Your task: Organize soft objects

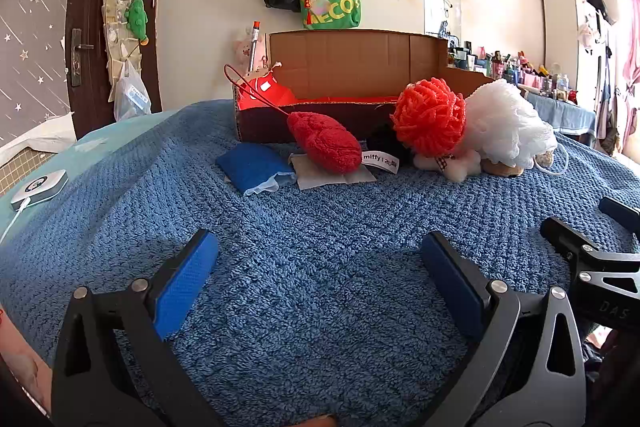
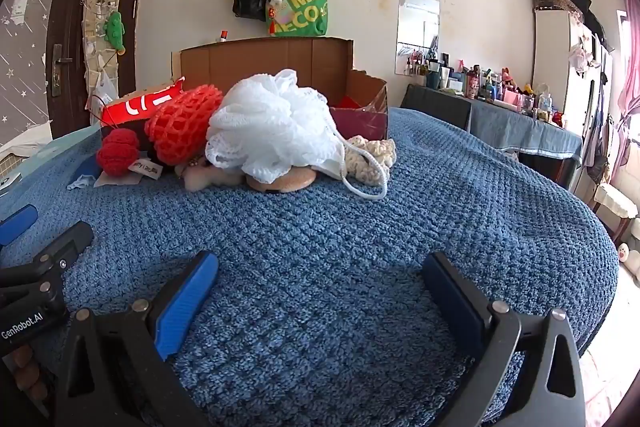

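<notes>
Both tools idle over the blue knitted blanket (image 1: 320, 287).
We see left gripper (image 1: 320, 281) and right gripper (image 2: 320, 291) spread wide, empty; white mesh bath pouf (image 2: 272, 127) and red mesh pouf (image 1: 430, 117) at 12 o'clock, touching, before the open cardboard box (image 1: 352, 63).

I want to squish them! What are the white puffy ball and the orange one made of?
The white puffy ball looks like gathered plastic mesh, like a bath pouf: fine netting, with a cord loop. The orange one seems a coarser, matte foam-like net with open diamond holes.
</notes>
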The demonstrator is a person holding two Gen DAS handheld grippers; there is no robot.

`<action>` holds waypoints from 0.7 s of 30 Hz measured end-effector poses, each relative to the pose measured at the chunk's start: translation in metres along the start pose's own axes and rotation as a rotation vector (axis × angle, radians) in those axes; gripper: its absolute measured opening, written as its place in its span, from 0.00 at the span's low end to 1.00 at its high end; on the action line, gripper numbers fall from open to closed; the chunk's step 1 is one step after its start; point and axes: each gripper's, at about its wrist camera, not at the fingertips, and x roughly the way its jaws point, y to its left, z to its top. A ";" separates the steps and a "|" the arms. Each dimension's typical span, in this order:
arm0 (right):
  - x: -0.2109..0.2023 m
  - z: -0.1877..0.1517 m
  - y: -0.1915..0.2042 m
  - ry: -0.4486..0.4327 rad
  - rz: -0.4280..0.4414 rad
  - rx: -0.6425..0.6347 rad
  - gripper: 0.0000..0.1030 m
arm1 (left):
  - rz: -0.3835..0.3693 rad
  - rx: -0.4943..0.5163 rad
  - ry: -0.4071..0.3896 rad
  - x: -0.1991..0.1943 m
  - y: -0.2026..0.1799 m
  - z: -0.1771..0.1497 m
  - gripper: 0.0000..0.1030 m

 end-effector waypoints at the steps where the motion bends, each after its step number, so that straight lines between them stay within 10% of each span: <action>1: 0.000 0.000 0.000 0.000 0.000 0.000 1.00 | 0.000 0.000 0.000 0.000 0.000 0.000 1.00; 21: 0.000 0.000 0.000 0.000 0.000 0.001 1.00 | -0.001 0.000 -0.001 0.001 -0.002 0.000 1.00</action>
